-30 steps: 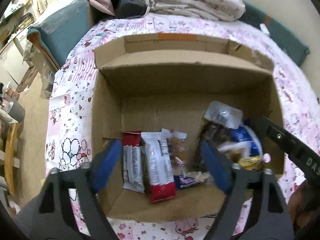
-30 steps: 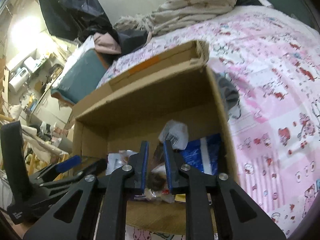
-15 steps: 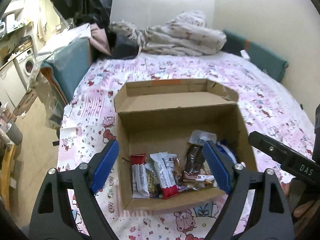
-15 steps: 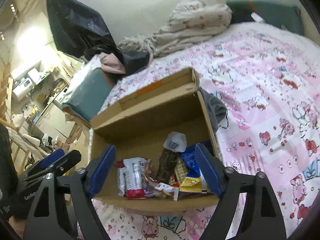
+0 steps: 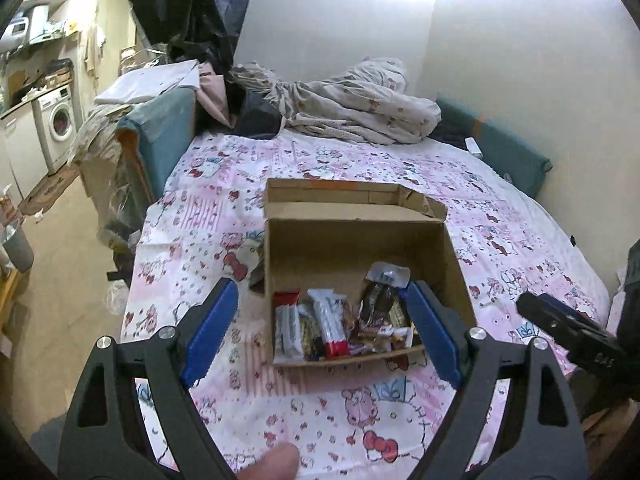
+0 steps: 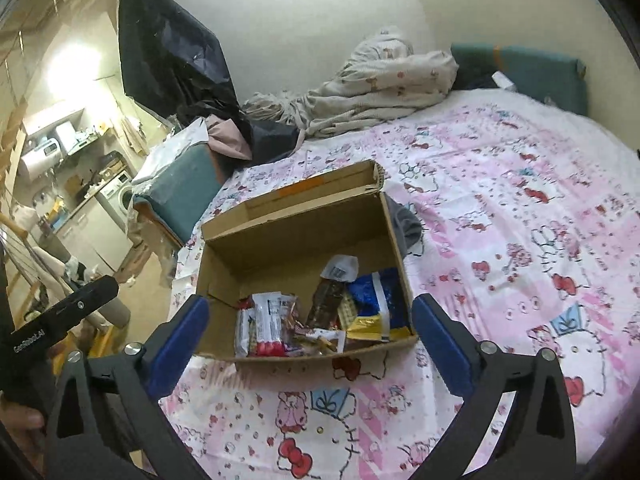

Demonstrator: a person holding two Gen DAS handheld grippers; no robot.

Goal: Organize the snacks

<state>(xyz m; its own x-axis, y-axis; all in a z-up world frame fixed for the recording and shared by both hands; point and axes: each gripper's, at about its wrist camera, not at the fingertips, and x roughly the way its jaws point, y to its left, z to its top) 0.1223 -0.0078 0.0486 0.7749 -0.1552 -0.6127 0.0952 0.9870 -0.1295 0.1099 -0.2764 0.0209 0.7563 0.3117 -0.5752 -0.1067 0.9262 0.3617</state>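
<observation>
Snacks (image 6: 320, 320) are piled in one cardboard box (image 6: 296, 240) at frame centre; two grippers, left gripper (image 5: 320, 336) and right gripper (image 6: 308, 344), are held spread apart, empty.

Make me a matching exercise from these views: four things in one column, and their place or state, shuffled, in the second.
1. cardboard box
2. blue snack bag
3. crumpled blanket
4. left gripper

a. jaws open, empty
b. heaped at the far end of the bed
c. flaps open, on the pink sheet
d. inside the box, right side

Pairs: 1-c, 2-d, 3-b, 4-a
</observation>
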